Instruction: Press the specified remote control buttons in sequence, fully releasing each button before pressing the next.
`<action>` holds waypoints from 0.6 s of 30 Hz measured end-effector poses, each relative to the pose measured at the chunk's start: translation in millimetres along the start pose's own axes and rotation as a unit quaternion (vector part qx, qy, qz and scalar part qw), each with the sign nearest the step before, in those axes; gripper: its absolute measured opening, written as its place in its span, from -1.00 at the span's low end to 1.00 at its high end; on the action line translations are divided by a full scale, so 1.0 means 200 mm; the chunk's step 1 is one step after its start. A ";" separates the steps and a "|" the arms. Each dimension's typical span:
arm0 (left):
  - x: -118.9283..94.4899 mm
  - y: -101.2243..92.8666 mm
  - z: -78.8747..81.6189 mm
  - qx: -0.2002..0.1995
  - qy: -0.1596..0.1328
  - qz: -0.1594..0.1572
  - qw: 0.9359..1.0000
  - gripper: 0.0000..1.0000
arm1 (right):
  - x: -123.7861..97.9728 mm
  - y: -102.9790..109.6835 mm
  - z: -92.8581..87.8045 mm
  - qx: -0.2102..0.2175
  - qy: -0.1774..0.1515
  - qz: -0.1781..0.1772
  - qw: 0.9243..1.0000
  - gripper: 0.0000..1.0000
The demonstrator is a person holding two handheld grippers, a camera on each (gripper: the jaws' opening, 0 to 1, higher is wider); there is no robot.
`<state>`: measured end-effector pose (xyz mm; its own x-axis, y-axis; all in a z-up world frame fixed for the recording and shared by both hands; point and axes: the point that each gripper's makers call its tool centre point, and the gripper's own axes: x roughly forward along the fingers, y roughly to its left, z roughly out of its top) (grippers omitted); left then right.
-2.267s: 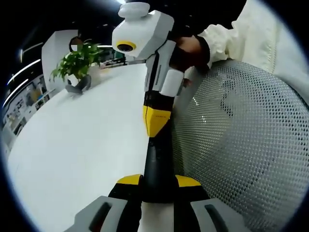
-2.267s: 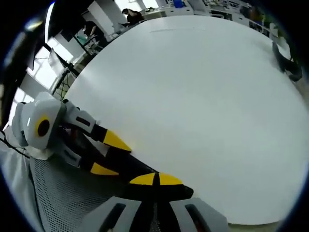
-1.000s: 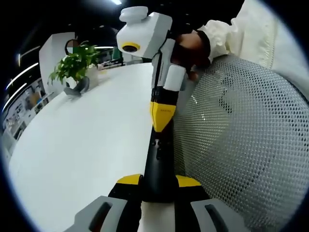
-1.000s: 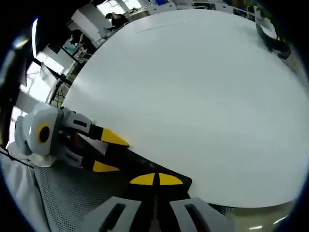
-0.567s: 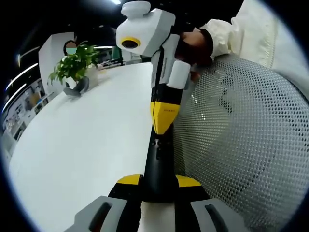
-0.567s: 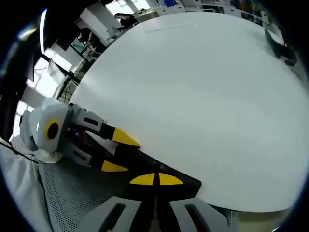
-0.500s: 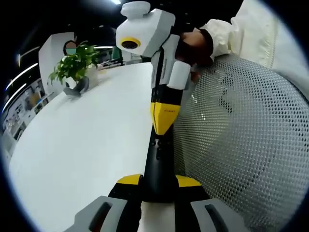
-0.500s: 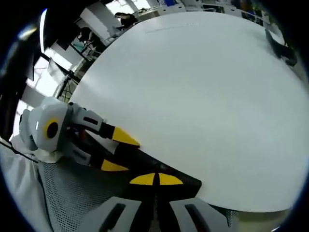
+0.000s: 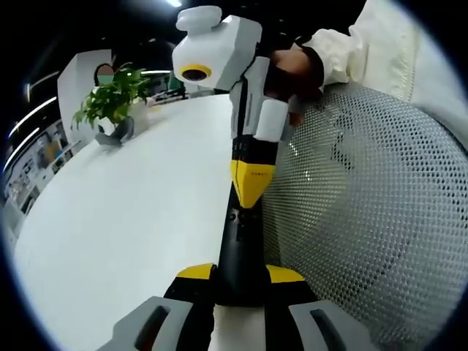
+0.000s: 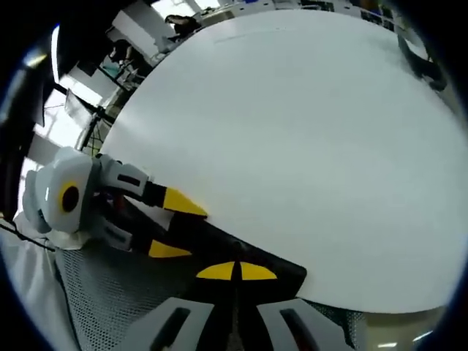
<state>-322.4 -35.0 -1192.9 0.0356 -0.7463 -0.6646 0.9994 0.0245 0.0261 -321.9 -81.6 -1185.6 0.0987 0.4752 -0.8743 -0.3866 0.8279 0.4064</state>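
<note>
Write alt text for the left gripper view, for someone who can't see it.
A black remote control is clamped between the left gripper's yellow-tipped jaws, while the right gripper touches its closed yellow tip to the remote's top face. A white table with a potted plant lies left; a mesh chair back right.

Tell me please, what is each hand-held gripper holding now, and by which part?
The left hand-held gripper holds the black remote control by its near end, jaws closed on its sides. The right hand-held gripper holds nothing; its shut yellow tips press on the remote.

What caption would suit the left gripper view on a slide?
Left gripper holds a black remote at the white table edge while the right gripper presses its tip onto it.
</note>
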 end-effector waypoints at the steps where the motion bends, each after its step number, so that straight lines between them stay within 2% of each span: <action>1: 0.00 0.00 0.00 0.000 0.000 0.000 1.000 -0.50 | 0.00 0.00 0.00 0.001 0.000 -0.002 1.000 -1.00; 14: 0.00 0.00 0.00 -0.001 -0.001 0.000 1.000 -0.50 | -0.01 0.00 0.00 0.003 -0.005 0.006 1.000 -1.00; 18: 0.00 0.00 0.00 -0.002 0.000 0.000 1.000 -0.50 | -0.02 -0.01 -0.03 0.009 0.011 -0.002 1.000 -1.00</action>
<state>-322.0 -35.2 -1192.7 0.0353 -0.7469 -0.6640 0.9994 0.0263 0.0236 -326.6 -86.3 -1184.6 0.0798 0.4652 -0.8816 -0.3693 0.8353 0.4073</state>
